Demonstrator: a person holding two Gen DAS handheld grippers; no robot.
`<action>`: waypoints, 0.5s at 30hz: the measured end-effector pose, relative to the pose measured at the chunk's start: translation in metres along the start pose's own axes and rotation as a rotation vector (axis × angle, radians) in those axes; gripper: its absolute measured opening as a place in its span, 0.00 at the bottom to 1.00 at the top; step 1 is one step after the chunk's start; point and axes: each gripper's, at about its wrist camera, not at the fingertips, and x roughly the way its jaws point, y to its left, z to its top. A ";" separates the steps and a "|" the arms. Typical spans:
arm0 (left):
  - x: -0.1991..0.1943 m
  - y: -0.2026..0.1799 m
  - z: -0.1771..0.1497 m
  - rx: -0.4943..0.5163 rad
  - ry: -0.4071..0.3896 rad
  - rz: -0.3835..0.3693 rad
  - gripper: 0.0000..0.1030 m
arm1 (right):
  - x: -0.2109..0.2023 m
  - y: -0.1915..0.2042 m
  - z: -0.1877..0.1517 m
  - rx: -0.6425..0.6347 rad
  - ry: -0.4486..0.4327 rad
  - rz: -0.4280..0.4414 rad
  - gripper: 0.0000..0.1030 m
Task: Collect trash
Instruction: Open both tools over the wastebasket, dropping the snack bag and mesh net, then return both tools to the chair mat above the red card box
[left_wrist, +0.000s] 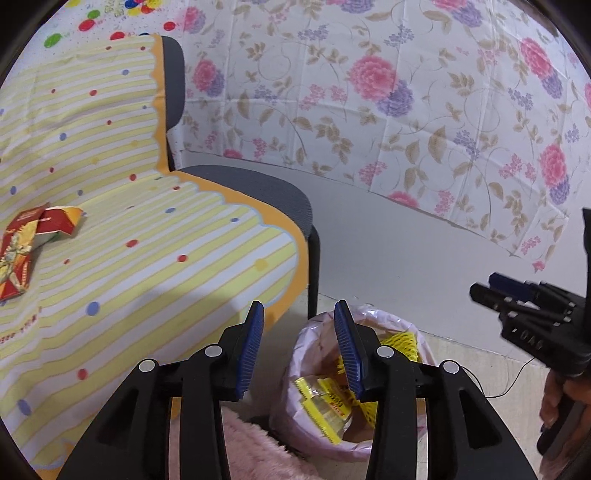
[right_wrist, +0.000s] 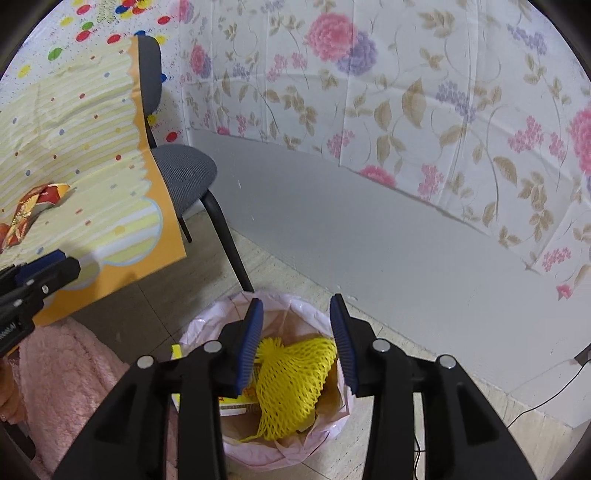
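A small bin with a pink liner (left_wrist: 391, 322) (right_wrist: 207, 326) stands on the floor beside a chair. It holds a yellow foam net (right_wrist: 291, 376) (left_wrist: 403, 343) and yellow wrappers (left_wrist: 325, 402). My left gripper (left_wrist: 299, 306) hangs open above the bin's left rim, with nothing between its blue pads. Over the bin's mouth my right gripper (right_wrist: 295, 302) is open too, and the net shows below through its gap. A crumpled red and gold wrapper (left_wrist: 22, 243) (right_wrist: 33, 206) lies on the chair's cloth, far left of both grippers.
The grey chair (left_wrist: 258, 188) (right_wrist: 184, 166) is draped with a yellow striped, dotted cloth (left_wrist: 147, 240). A pink fluffy fabric (left_wrist: 258, 450) (right_wrist: 66, 387) lies near the bin. A floral sheet (right_wrist: 406, 110) covers the wall behind. A thin cable (right_wrist: 535, 402) runs across the floor at right.
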 end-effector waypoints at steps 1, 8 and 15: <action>-0.004 0.003 0.001 -0.002 0.001 0.007 0.40 | -0.005 0.001 0.004 0.000 -0.011 0.011 0.36; -0.034 0.031 0.004 -0.043 0.001 0.067 0.48 | -0.029 0.025 0.025 -0.035 -0.066 0.106 0.36; -0.071 0.074 0.002 -0.120 -0.038 0.181 0.55 | -0.032 0.080 0.050 -0.119 -0.121 0.263 0.36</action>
